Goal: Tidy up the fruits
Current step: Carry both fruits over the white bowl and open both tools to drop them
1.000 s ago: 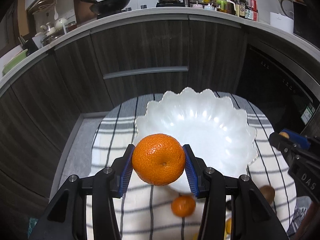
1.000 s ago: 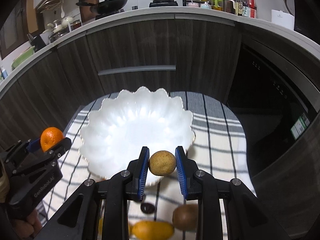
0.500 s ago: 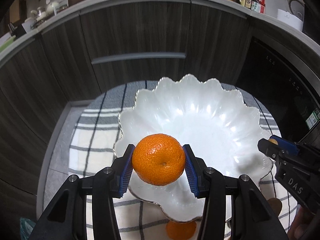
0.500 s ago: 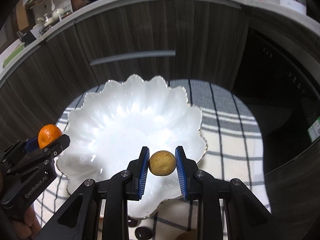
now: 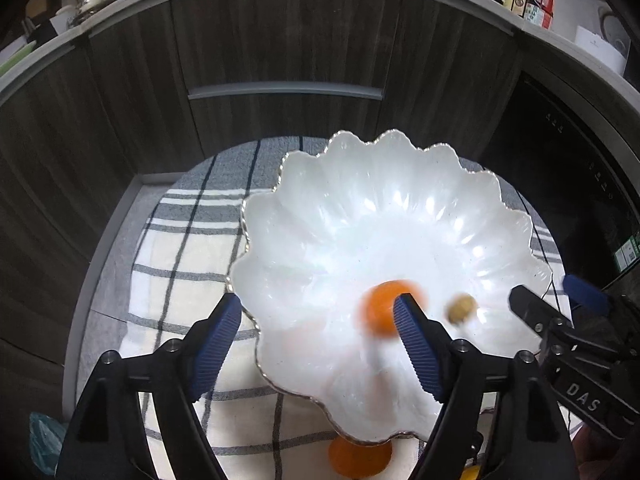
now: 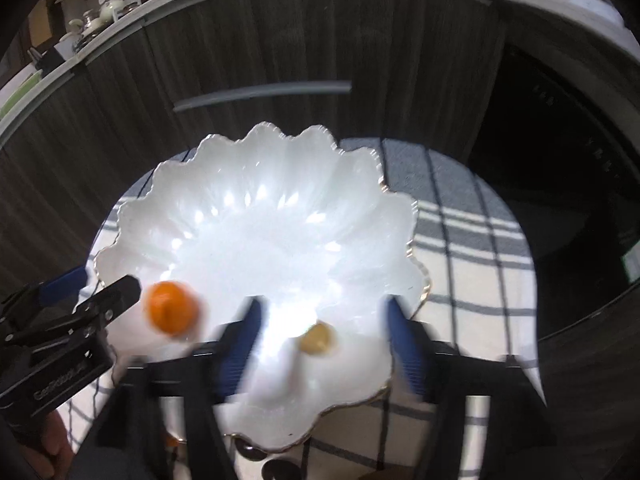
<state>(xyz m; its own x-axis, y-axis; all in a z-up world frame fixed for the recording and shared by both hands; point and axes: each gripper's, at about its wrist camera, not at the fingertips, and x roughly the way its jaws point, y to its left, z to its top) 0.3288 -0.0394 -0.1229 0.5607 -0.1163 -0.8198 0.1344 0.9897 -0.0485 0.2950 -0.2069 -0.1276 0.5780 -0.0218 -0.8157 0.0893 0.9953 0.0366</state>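
Observation:
A white scalloped bowl (image 5: 360, 200) (image 6: 260, 220) stands on a plaid cloth. Over its near left rim my left gripper (image 5: 320, 332) (image 6: 100, 284) hangs with its jaws opening and nothing between the pads. The orange (image 5: 380, 312) (image 6: 172, 312) lies blurred and loose inside the bowl, just past the right finger. My right gripper (image 6: 323, 308) (image 5: 552, 296) is over the bowl's near right side, its jaws opening too. A small tan round fruit (image 6: 318, 338) (image 5: 462, 309) shows blurred in the bowl between its fingers, touching neither pad.
Another orange (image 5: 358, 460) lies on the plaid cloth (image 6: 460, 280) under the bowl's near rim. Two dark fruits (image 6: 248, 452) lie there as well. Dark wooden cabinet fronts (image 5: 280, 40) stand behind the table, with a black appliance (image 5: 560, 160) at the right.
Both grippers came down over the bowl, then spread their jaws. The orange has left the left gripper and the tan fruit has left the right one; both now lie in the bowl.

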